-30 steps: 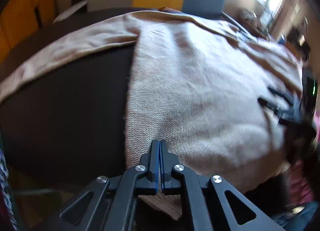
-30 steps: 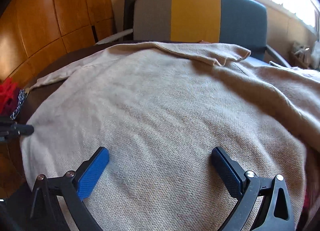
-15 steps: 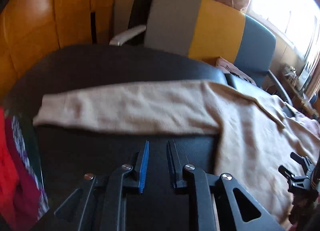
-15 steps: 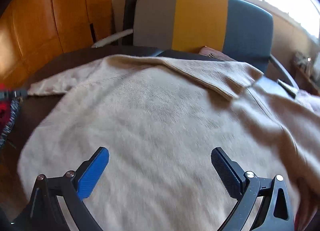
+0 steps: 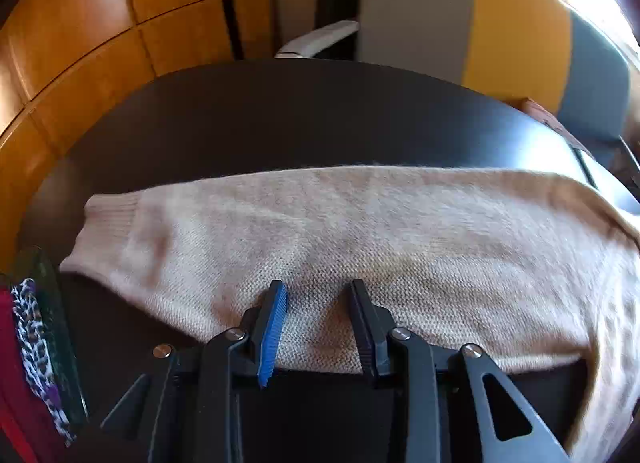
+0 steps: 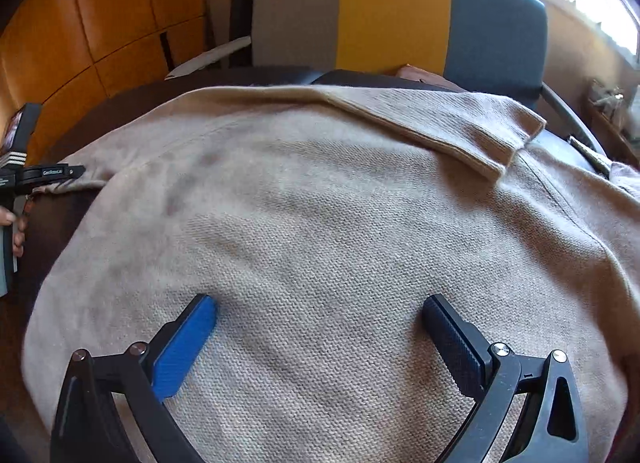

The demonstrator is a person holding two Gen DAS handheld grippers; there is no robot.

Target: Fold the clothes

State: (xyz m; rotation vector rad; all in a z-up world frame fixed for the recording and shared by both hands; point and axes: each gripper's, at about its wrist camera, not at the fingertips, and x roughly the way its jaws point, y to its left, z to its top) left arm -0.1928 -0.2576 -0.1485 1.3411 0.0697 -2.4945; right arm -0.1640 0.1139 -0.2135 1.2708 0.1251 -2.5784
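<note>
A beige knit sweater (image 6: 320,231) lies spread flat on a dark round table (image 5: 304,119). Its left sleeve (image 5: 320,239) stretches sideways across the table, with the ribbed cuff (image 5: 112,215) at the left. My left gripper (image 5: 316,291) is open, its fingers straddling the sleeve's near edge with nothing gripped. My right gripper (image 6: 320,311) is wide open over the sweater's body. The sweater's folded collar (image 6: 460,131) lies at the far side. The left gripper also shows at the left edge of the right wrist view (image 6: 44,175).
A grey, yellow and blue chair (image 6: 396,15) stands behind the table. Orange wood panels (image 5: 80,31) line the wall at left. Red and leopard-print clothes (image 5: 28,347) lie at the table's left edge.
My left gripper let go of the sweater's edge, opened, and moved left and forward to the sleeve. The right gripper stayed open over the body.
</note>
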